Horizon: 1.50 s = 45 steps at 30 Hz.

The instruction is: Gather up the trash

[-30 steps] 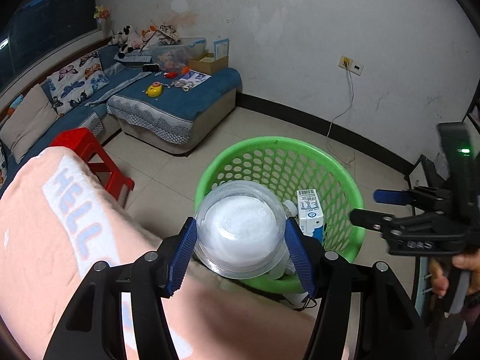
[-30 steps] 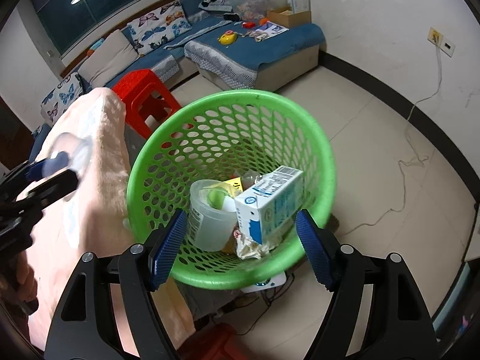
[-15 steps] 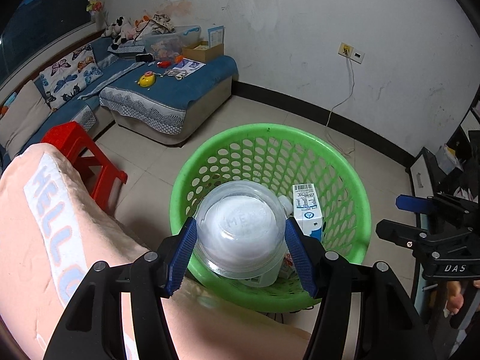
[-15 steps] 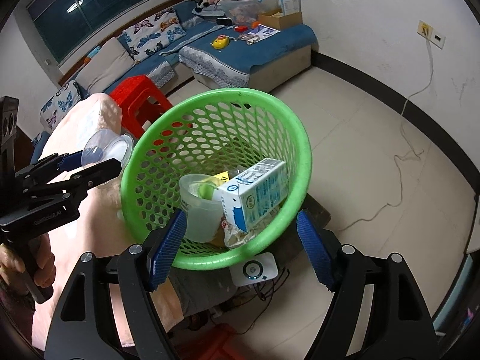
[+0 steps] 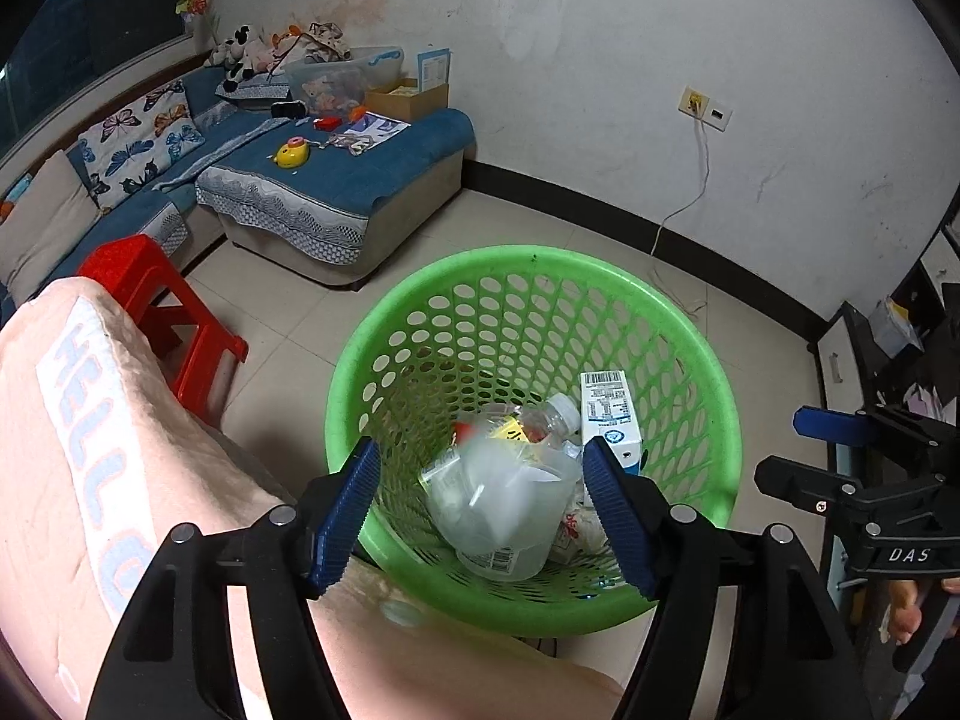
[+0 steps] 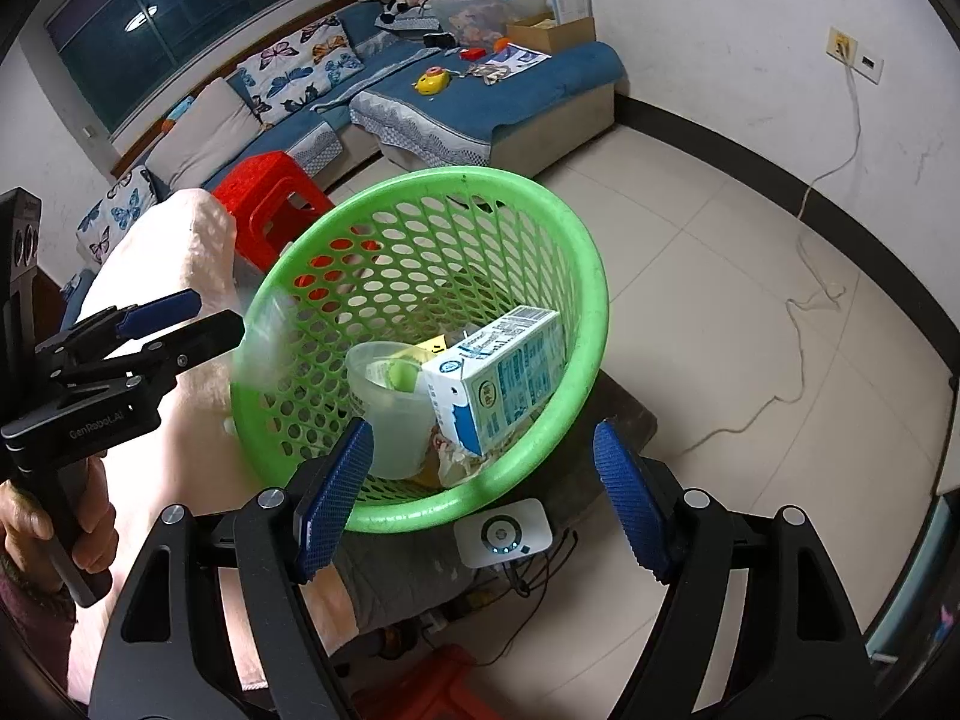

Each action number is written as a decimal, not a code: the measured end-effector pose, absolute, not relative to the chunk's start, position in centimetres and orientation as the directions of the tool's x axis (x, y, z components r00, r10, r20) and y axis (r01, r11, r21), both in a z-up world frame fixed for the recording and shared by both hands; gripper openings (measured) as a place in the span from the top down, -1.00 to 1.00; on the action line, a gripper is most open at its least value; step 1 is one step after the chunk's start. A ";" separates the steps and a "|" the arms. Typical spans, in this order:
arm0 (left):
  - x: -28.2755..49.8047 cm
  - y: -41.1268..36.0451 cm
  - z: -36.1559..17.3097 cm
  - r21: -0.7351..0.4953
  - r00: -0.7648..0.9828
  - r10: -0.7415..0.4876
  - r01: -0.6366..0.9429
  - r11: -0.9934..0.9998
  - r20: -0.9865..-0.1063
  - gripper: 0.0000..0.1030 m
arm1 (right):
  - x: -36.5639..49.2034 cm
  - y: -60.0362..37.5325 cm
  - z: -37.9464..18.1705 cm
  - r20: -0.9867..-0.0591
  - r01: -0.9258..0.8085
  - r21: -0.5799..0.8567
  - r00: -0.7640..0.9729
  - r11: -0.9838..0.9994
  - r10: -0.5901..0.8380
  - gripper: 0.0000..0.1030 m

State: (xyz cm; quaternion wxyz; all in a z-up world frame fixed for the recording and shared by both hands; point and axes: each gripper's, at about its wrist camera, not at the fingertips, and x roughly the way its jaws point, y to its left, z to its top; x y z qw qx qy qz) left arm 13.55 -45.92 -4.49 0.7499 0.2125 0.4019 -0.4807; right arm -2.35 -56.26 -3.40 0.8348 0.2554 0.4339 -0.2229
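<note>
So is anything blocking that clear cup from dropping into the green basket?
Nothing visible. The left gripper is open above the basket, and the blurred clear cup is already over the trash inside.

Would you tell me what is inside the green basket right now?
The green basket holds a milk carton, a clear plastic cup, a clear bottle and crumpled wrappers; anything beneath them is covered.

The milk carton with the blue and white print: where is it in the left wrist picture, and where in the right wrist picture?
Left wrist view: the milk carton stands at the right inside the green basket, beside a plastic bottle.
Right wrist view: the carton lies tilted at the centre, against a clear cup.
Shared landmark: the red stool.
</note>
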 end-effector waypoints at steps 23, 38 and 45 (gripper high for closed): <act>11.0 -32.5 2.8 -0.024 0.401 -0.586 0.812 0.584 -0.704 -0.85 | -3.0 -46.7 0.8 -0.761 0.489 0.180 0.619 0.854 -0.194 -0.61; 10.3 -19.1 5.2 0.006 0.562 -0.506 0.673 0.740 -0.654 -0.87 | -2.9 -37.6 3.3 -0.700 0.368 0.109 0.688 0.923 -0.191 -0.73; 9.1 -15.0 5.7 -0.014 0.590 -0.491 0.631 0.776 -0.641 -0.87 | -2.8 -35.1 3.8 -0.686 0.338 0.090 0.702 0.937 -0.188 -0.77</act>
